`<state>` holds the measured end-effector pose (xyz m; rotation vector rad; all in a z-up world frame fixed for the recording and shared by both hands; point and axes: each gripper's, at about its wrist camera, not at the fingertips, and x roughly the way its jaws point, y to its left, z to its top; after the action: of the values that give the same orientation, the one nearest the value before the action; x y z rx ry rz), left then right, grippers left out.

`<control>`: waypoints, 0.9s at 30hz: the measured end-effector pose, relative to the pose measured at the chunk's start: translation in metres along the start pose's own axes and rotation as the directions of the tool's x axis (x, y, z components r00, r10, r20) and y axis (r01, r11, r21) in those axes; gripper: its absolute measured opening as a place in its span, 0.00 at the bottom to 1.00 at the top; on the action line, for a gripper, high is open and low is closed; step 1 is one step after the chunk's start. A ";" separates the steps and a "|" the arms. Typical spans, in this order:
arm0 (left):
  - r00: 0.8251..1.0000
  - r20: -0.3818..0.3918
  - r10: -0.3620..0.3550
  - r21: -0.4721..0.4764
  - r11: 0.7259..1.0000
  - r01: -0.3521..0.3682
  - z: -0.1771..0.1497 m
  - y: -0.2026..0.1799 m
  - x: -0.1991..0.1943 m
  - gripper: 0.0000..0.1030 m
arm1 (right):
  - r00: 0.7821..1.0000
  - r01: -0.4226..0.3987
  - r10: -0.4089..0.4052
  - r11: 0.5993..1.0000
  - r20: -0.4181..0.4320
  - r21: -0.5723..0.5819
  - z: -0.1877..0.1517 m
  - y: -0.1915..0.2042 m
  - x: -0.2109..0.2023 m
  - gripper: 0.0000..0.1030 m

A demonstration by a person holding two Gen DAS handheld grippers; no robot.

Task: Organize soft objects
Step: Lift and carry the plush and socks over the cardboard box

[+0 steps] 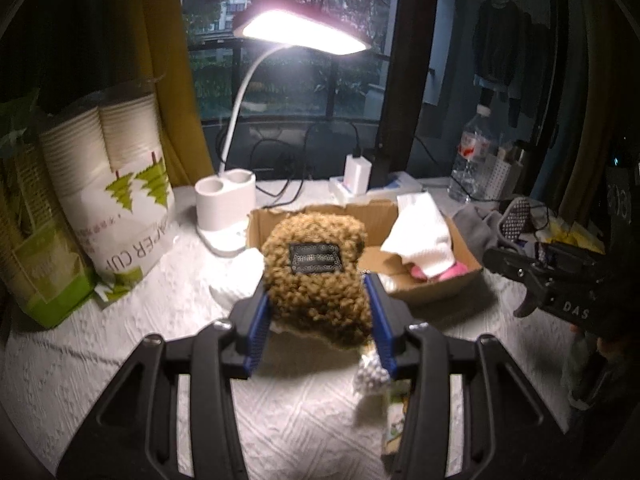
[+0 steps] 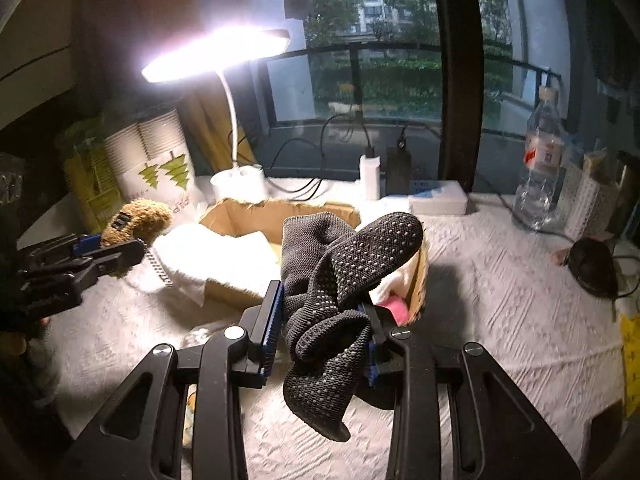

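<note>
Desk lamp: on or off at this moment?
On. The desk lamp head glows bright white in both wrist views and throws light on the cardboard box beneath it.

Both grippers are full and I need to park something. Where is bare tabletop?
Bare cloth lies right of the cardboard box, toward the water bottle, and in front of the paper cup pack. Crowded: the box interior and back edge by the desk lamp.

lamp behind box, tablecloth open
</note>
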<state>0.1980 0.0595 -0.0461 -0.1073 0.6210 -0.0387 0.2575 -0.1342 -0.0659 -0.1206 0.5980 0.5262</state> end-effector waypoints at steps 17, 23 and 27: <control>1.000 -0.002 -0.012 -0.045 0.999 0.011 0.011 0.014 0.043 0.45 | 0.999 -0.044 0.043 0.998 0.015 0.044 0.014 -0.006 0.038 0.35; 1.000 -0.018 -0.018 -0.040 0.999 0.017 0.014 0.013 0.063 0.45 | 0.998 -0.055 0.055 0.997 0.004 0.050 0.017 -0.007 0.055 0.35; 1.000 -0.021 -0.023 -0.045 0.999 0.022 0.013 0.013 0.073 0.45 | 0.998 -0.063 0.064 0.997 -0.012 0.052 0.016 -0.008 0.067 0.35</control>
<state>0.2650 0.0686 -0.0796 -0.1578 0.6422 -0.0479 0.3171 -0.1077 -0.0908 -0.0560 0.6297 0.5711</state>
